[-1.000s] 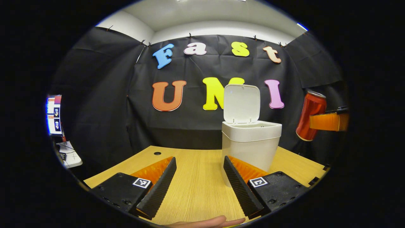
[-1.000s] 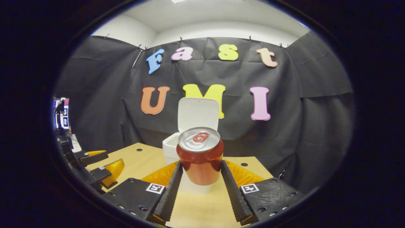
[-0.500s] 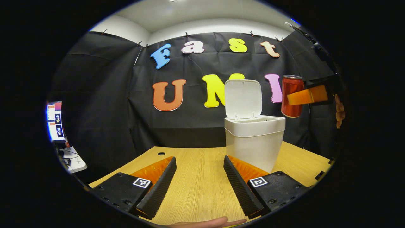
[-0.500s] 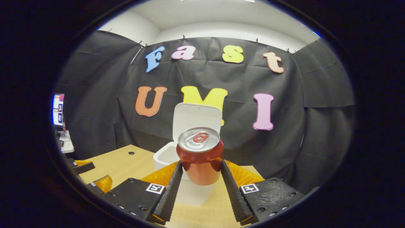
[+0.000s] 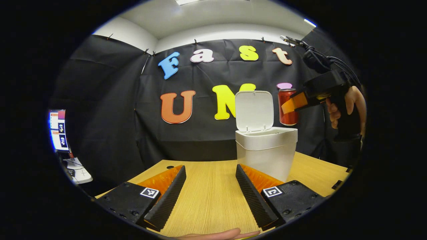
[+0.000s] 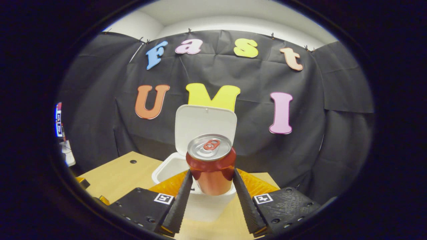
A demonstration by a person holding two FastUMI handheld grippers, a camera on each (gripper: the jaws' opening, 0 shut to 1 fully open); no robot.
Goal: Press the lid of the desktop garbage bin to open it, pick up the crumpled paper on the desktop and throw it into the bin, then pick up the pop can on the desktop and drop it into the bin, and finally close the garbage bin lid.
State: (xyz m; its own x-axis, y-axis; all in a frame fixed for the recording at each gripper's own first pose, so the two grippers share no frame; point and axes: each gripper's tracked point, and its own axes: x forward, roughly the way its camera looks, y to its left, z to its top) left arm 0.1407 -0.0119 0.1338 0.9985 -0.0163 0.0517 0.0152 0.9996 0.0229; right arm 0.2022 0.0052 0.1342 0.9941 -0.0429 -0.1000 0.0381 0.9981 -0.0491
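Can (image 6: 210,163) pinched between both fingers of right gripper (image 6: 210,191), clear of the desk, held above the front rim of the bin (image 6: 173,168). Seen from left gripper view: can (image 5: 287,106) in the air just right of the raised lid (image 5: 254,111), higher than the bin mouth, right gripper (image 5: 291,105) clamped across its side, hand (image 5: 347,106) on the handle behind.

Change over the last second: carried up and inward from far right, well apart from the bin, to close beside the lid. Initially tilted; now straightened. In right gripper view bin grown larger and lower, opening more exposed under the can. Reads as transport nearly complete, drop into bin next. No paper visible on desk (image 5: 206,193); probably already binned, inside of bin not visible enough to confirm.

Orientation: long axis upright, near vertical in both views. Pull-tab end up, base down toward the bin mouth. Fingers gripping across the cylinder at mid-height, perpendicular to the axis.

Judgement: still slightly short of centre over the opening; small advance needed before release, else risk of striking the front rim or the lid.

Left gripper (image 5: 210,195) low over the desk, fingers spread, holding nothing. Lid fully open, upright at the rear hinge.
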